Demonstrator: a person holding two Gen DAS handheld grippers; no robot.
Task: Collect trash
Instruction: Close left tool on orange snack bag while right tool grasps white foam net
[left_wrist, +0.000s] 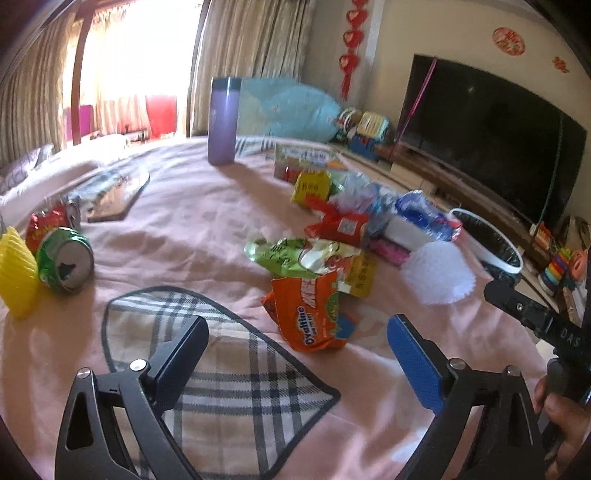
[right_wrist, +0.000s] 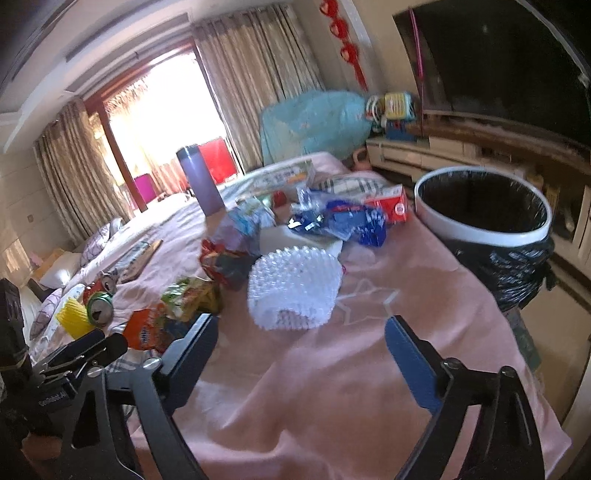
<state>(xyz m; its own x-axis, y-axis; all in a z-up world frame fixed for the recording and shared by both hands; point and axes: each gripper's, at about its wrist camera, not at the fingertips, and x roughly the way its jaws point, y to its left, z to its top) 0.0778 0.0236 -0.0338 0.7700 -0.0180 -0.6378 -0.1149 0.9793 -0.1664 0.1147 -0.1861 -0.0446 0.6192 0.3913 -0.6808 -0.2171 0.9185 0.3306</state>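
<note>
From my left wrist camera, my left gripper (left_wrist: 295, 354) has its jaws spread wide, with nothing between them, above a pink bed cover (left_wrist: 177, 229) and a plaid patch (left_wrist: 229, 373). Just ahead lies an orange Ovaltine wrapper (left_wrist: 310, 314), touching a green snack bag (left_wrist: 291, 254) behind it. To the left I see a crushed green can (left_wrist: 66, 262) beside a yellow ribbed cup (left_wrist: 14, 273), and to the right a white foam net (left_wrist: 436, 273) near the trash bin (left_wrist: 495, 251). A purple tumbler (left_wrist: 223, 122) stands upright far back. From my right wrist camera, my right gripper (right_wrist: 301, 339) is also spread and empty. The white foam net (right_wrist: 295, 288) lies just in front of it on the cover, and the trash bin (right_wrist: 480, 229), lined with a black bag, stands at the right edge of the bed. Blue crumpled plastic (right_wrist: 354, 218) and a red carton (right_wrist: 391, 206) lie beside the bin.
</note>
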